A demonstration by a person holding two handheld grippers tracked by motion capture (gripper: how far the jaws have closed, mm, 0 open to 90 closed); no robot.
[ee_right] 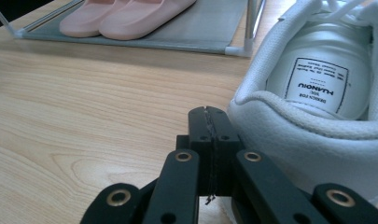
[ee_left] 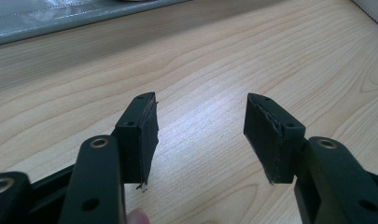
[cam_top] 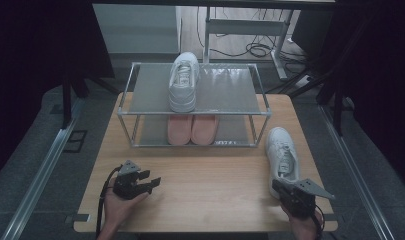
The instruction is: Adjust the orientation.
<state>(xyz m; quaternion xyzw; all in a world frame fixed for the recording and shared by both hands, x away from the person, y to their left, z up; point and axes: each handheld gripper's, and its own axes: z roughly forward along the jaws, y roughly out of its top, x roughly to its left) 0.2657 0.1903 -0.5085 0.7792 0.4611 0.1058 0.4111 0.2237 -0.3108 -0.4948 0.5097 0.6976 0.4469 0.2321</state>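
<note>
The right claw has its jaws pressed flat together with nothing between them, resting low over the table at its near right corner, and the heel of a white sneaker sits just beside its tips, a little to their right in the right gripper view. That shoe lies on the wood to the right of a metal shoe rack, toe pointing away from the person, its opening facing up so the printed insole label shows. It looks light and soft: a padded collar, a bendy upper, a smooth surface that could slip under a shallow pinch. The sole is likely the stiffest part, but the padded heel rim is the handiest place to grip, one jaw inside the opening and one outside; for that the jaws would first have to spread. A matching sneaker already stands on the rack's top shelf, and a pair of pink slippers sits on the lower one. The left claw hangs wide open and empty over bare wood, well apart from the shoe.
</note>
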